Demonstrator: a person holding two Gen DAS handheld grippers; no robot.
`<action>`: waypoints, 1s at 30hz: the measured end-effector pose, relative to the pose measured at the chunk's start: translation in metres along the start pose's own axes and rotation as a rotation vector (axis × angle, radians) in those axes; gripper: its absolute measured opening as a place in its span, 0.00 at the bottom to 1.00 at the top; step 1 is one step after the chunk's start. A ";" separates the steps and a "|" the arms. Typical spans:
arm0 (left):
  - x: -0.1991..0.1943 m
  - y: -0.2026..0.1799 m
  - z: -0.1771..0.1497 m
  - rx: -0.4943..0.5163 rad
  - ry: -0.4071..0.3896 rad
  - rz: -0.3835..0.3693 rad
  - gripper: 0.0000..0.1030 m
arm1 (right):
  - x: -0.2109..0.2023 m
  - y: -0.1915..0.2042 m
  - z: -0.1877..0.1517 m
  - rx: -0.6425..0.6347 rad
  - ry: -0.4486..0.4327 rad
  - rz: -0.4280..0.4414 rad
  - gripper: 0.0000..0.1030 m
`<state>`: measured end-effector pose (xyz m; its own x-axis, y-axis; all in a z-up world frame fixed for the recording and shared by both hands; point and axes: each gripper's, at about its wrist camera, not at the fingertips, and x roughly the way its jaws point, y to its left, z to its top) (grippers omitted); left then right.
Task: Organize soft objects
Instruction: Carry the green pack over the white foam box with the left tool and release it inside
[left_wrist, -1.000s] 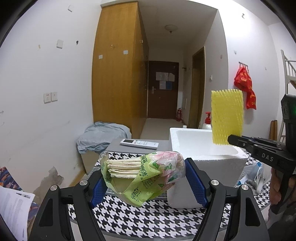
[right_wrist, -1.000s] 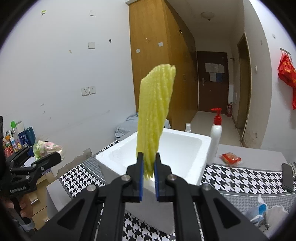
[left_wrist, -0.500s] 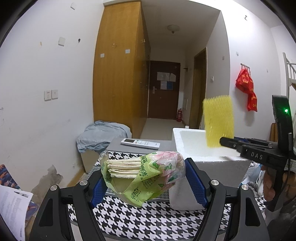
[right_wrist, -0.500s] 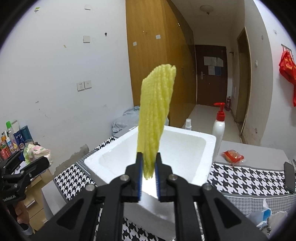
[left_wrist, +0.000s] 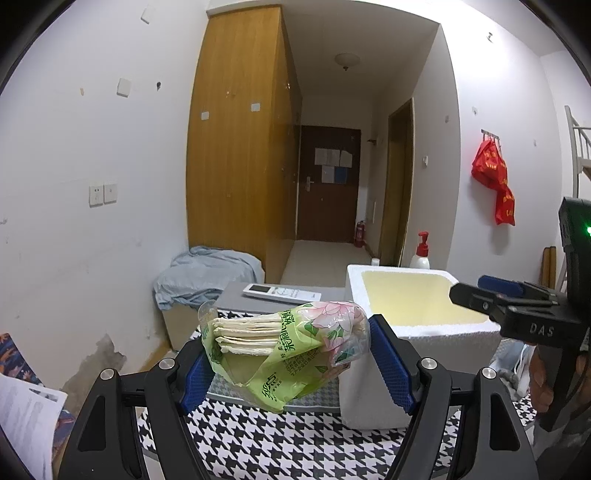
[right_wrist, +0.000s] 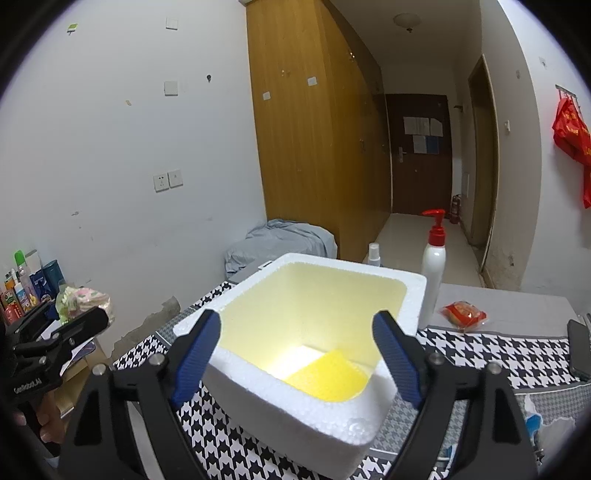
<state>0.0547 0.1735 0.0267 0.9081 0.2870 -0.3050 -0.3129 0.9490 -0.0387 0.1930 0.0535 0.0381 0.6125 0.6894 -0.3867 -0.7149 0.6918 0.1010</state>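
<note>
Foam net (right_wrist: 327, 376) lies flat in the white foam box (right_wrist: 369, 413) under my spread right claw (right_wrist: 295, 354), so my left claw (left_wrist: 286, 360), pinching the tissue pack (left_wrist: 284, 343), should carry well over the rim before letting go.

My right claw (right_wrist: 297, 350) hangs spread over the foam box (right_wrist: 369, 410) on the tabletop (right_wrist: 480, 354), the foam net (right_wrist: 325, 374) lying inside. At ten o'clock my left claw (right_wrist: 79, 314) clamps the tissue pack (left_wrist: 284, 347); a pump bottle (right_wrist: 433, 258) stands at one o'clock behind the box.
</note>
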 end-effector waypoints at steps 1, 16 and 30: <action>0.000 0.000 0.001 0.000 -0.002 -0.001 0.75 | -0.001 0.000 0.000 -0.003 0.000 -0.001 0.85; 0.006 -0.023 0.020 0.040 -0.039 -0.067 0.75 | -0.032 -0.011 -0.012 -0.018 -0.059 -0.046 1.00; 0.022 -0.059 0.036 0.087 -0.041 -0.152 0.75 | -0.059 -0.034 -0.033 -0.034 -0.069 -0.136 1.00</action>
<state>0.1036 0.1286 0.0566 0.9542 0.1427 -0.2628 -0.1476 0.9890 0.0013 0.1705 -0.0178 0.0271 0.7255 0.6035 -0.3308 -0.6338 0.7732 0.0207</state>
